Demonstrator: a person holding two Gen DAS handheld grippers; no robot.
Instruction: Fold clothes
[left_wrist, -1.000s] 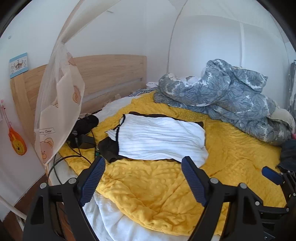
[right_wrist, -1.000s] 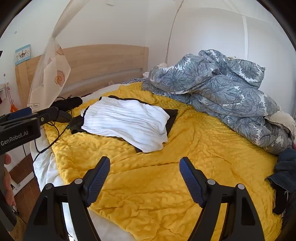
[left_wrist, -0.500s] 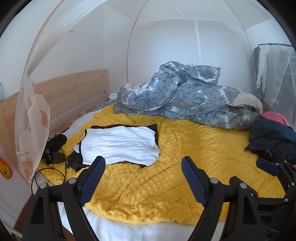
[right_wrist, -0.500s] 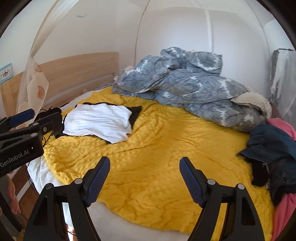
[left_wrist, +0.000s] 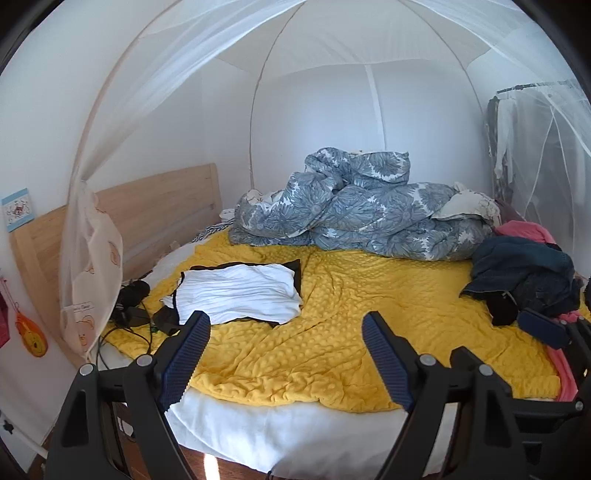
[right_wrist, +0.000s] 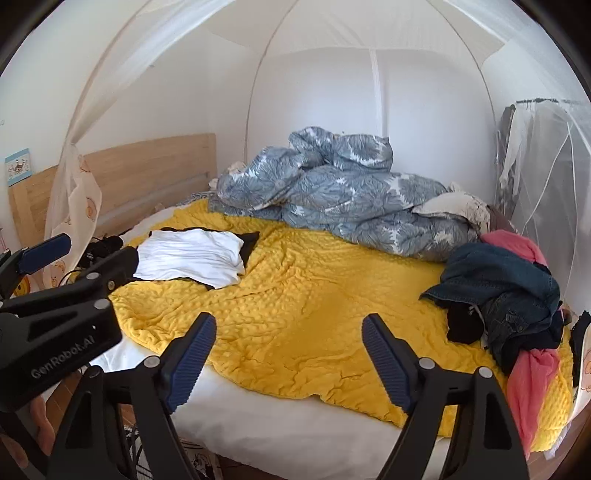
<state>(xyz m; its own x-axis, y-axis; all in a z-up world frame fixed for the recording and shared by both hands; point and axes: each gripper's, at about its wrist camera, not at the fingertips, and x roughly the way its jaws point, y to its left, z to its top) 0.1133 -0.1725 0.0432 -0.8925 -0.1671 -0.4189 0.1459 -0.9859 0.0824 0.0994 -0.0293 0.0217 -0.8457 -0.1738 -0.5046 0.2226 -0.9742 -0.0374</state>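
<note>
Your left tongs (left_wrist: 286, 354) and right tongs (right_wrist: 288, 356) both hover released, grasping nothing, above the near edge of the bed's yellow blanket (left_wrist: 351, 314). The folded white garment (left_wrist: 240, 295) lies at left; the unfolded clothes pile (right_wrist: 509, 295) sits at right.

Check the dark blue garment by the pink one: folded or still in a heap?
In a heap. The dark blue garment lies crumpled and bunched on the yellow blanket, tangled with the pink garment; no flat folded edges show.
</note>
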